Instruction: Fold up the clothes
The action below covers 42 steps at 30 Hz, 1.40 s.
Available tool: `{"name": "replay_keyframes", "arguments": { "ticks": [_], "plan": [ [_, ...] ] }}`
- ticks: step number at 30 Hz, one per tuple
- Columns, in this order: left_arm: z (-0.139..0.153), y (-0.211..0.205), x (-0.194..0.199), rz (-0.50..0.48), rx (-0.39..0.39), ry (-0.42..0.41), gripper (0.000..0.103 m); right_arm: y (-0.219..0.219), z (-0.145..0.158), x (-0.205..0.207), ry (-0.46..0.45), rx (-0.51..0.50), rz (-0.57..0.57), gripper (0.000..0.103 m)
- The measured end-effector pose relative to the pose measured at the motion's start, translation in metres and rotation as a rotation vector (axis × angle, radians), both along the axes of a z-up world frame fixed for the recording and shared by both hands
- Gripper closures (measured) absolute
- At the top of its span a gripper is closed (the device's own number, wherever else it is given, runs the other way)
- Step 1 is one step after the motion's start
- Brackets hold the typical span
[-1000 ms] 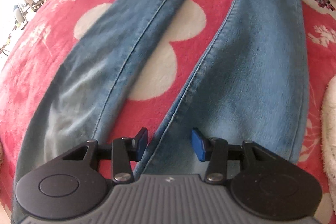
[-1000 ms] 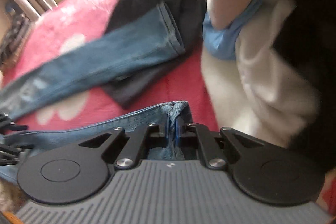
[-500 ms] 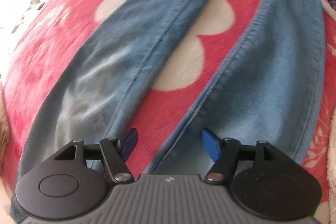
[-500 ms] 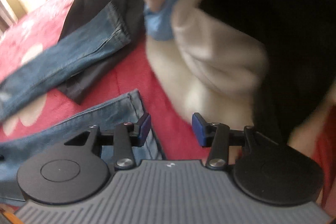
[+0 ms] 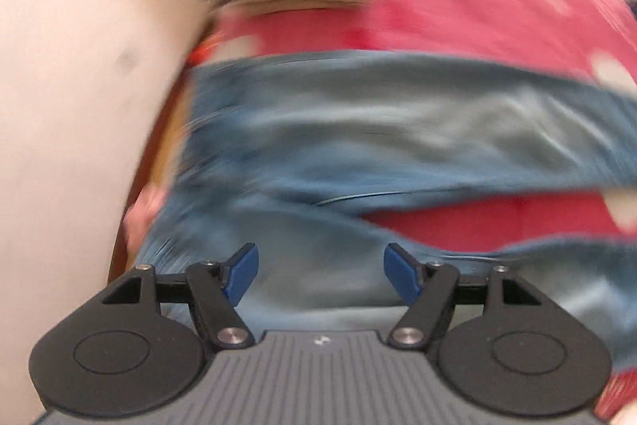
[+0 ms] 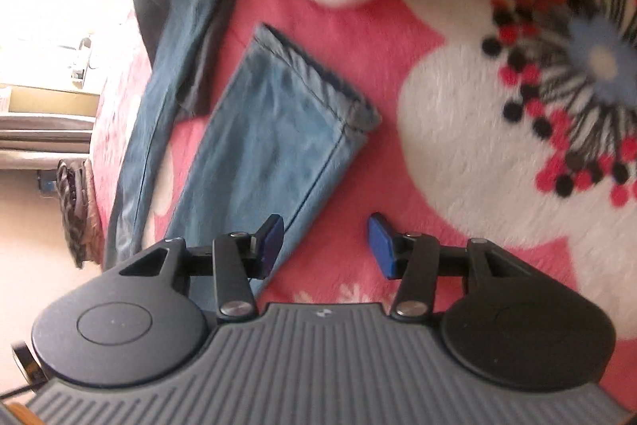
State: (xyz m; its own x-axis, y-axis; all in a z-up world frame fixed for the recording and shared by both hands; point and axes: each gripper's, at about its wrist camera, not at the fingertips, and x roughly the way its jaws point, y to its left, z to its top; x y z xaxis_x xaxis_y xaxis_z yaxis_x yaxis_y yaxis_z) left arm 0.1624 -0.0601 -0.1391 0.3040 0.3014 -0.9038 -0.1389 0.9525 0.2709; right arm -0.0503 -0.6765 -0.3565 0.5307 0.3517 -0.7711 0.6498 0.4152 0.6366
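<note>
We see both tongs empty — left gripper (image 5: 320,273) wide, just opened further; right gripper (image 6: 324,245) half-wide. The jeans (image 6: 270,130) lie on the pink blanket (image 6: 350,38); a hasty regrasp could wrinkle them.

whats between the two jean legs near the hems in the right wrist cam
In the right wrist view, bare pink blanket and the edge of a dark garment lie between the near leg and the far leg.

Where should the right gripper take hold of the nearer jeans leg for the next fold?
Probably at the hem of the jeans leg, coming down from above at a corner. It lies flat on the red blanket with the cuff edge free. The right gripper is open and holds nothing.
</note>
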Motion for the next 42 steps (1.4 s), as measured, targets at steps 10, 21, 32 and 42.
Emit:
{"name": "replay_keyframes", "arguments": {
  "ticks": [10,21,32,42],
  "plan": [
    [0.019,0.107,-0.052,0.390,-0.024,-0.027,0.029,-0.009,-0.006,0.009,0.083,0.181,-0.078,0.056],
    [-0.077,0.226,-0.101,0.716,-0.428,-0.097,0.034,0.040,-0.016,0.007,0.013,0.199,-0.217,0.057],
    [-0.100,0.242,-0.115,0.707,-0.591,-0.141,0.041,0.079,0.051,-0.007,0.021,-0.005,-0.304,0.103],
    [-0.120,0.240,-0.118,0.721,-0.661,-0.166,0.041,0.060,0.007,-0.051,0.017,0.198,-0.485,0.061]
  ]
}}
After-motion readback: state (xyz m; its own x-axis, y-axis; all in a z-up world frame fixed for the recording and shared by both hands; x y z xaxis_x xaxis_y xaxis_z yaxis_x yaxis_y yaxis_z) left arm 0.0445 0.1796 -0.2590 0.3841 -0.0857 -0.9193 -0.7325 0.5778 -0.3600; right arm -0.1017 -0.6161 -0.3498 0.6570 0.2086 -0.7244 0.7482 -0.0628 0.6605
